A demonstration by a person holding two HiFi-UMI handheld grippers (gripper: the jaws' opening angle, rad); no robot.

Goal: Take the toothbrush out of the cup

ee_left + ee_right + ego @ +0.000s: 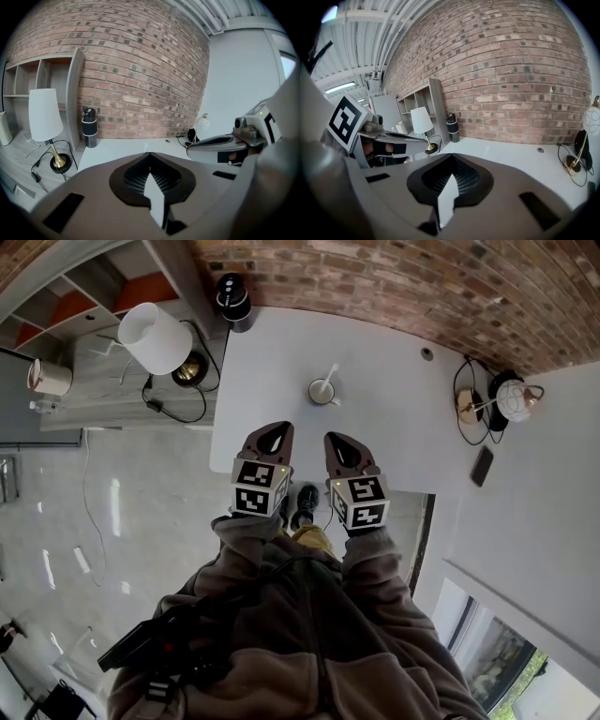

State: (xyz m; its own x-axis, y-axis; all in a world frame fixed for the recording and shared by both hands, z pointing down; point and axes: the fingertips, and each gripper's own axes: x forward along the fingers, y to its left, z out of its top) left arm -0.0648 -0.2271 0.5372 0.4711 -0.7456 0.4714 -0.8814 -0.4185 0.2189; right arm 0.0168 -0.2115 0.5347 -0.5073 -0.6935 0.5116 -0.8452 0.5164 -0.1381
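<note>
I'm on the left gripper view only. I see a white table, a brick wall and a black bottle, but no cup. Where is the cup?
Observer: In the head view, the white cup stands on the white table, just ahead of the left gripper and the right gripper, roughly between the two.
Operator: Is the toothbrush in it?
Observer: Yes. The toothbrush stands in the cup, and its handle leans toward the brick wall.
Operator: Is the right gripper holding anything?
Observer: No. The right gripper view shows its jaws together with nothing between them.
</note>
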